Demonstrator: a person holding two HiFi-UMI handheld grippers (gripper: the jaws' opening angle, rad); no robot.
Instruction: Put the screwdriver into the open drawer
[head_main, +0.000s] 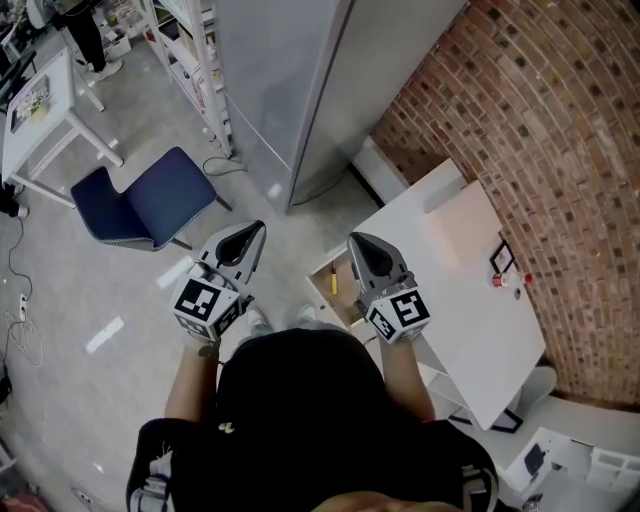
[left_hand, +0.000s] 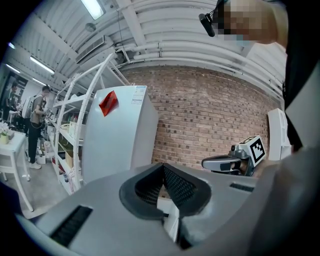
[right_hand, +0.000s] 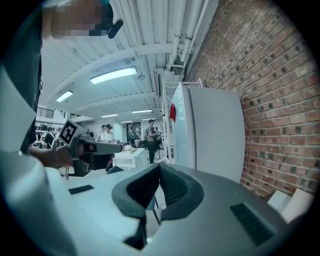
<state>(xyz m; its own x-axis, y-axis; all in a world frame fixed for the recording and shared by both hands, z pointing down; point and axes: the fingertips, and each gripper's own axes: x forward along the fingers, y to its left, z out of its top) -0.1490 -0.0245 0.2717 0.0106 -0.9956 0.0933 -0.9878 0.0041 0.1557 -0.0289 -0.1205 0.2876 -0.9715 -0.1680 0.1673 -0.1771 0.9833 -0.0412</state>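
Note:
From the head view, a yellow-handled screwdriver (head_main: 334, 281) lies inside the open drawer (head_main: 322, 291) of the white cabinet (head_main: 455, 290). My left gripper (head_main: 255, 229) is held level over the floor, left of the drawer, jaws shut and empty. My right gripper (head_main: 353, 240) hovers above the drawer's right side, also shut with nothing in it. In the left gripper view the jaws (left_hand: 163, 167) meet at the tips, and the right gripper (left_hand: 206, 163) shows beyond them. The right gripper view has its jaws (right_hand: 159, 166) closed and the left gripper (right_hand: 116, 146) at the left.
A blue chair (head_main: 145, 203) stands on the floor at the left. A grey fridge (head_main: 300, 80) rises behind the cabinet, against a brick wall (head_main: 540, 130). A small frame and a red-capped item (head_main: 497, 280) sit on the cabinet top. A white table (head_main: 40, 115) is far left.

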